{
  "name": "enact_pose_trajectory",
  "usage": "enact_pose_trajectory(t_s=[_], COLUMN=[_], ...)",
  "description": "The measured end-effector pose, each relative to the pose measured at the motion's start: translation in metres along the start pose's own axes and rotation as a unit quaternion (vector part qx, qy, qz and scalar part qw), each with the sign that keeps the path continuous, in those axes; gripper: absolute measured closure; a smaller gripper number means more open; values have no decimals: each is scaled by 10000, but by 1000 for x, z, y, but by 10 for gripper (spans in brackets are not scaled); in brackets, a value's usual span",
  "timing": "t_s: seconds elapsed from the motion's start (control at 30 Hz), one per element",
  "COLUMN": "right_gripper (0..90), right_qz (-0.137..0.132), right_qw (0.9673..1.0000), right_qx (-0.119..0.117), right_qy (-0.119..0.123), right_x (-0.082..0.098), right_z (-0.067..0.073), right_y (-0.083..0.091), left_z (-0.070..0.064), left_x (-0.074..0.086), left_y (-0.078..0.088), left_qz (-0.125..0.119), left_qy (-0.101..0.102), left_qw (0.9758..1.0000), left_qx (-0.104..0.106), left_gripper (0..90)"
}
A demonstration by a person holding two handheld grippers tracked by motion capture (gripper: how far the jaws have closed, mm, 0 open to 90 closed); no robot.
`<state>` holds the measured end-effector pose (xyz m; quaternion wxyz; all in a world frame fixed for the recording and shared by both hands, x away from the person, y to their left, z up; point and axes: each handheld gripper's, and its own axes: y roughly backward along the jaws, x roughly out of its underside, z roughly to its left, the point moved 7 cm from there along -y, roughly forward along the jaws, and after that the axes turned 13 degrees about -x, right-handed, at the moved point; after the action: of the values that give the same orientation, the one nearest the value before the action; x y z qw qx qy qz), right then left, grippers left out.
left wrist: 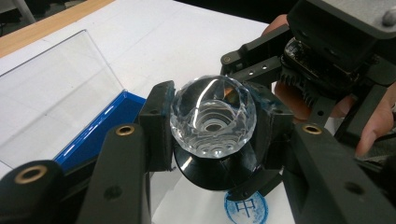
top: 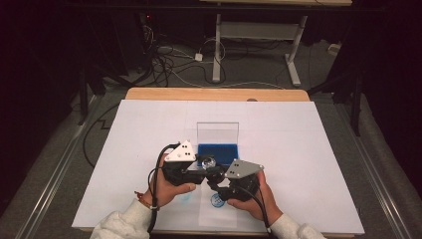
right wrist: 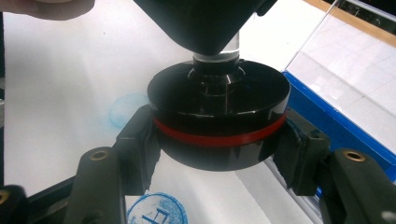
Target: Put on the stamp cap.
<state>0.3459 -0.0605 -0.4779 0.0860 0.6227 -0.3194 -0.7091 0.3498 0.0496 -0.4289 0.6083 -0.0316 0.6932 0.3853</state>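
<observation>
The stamp (left wrist: 213, 122) is being held above the paper (top: 124, 169) on the counter (top: 214, 94), between both claws. The left claw (left wrist: 212, 123) is gripping its faceted clear knob; the right claw (right wrist: 218, 140) is clamping the black round base with its red band. A blue round print (right wrist: 156, 211) is sitting on the paper just below, its character too blurred for reading. The blue ink box (top: 218, 152) is standing just beyond, clear lid raised.

Stamp (top: 209, 167) above the paper (top: 149, 129), ink pad box (top: 217, 152) just behind, printed mark (top: 216, 200) in front.
</observation>
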Motion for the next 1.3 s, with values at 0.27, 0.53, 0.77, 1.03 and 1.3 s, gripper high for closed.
enact_pose_trajectory(t_s=[0.27,0.53,0.77,1.03,1.3], right_gripper=[390,390,389,386,384], right_qz=[-24,9,42,100,44], right_qw=[9999,9999,9999,9999,9999], right_qx=[90,64,15,-63,-47], right_qy=[86,131,108,44,77], right_x=[-2,0,0,7,7], right_z=[2,1,1,-1,-1], right_y=[2,3,1,-4,-4], left_z=[1,1,0,-3,-4], left_x=[1,2,3,5,4], left_y=[0,-2,-3,-5,-3], left_qz=[-104,-127,-15,180,185], left_qy=[256,376,298,60,-34], left_qw=[9995,9990,9995,9998,9998], left_qx=[164,227,94,-68,-117], left_gripper=[547,546,546,547,547])
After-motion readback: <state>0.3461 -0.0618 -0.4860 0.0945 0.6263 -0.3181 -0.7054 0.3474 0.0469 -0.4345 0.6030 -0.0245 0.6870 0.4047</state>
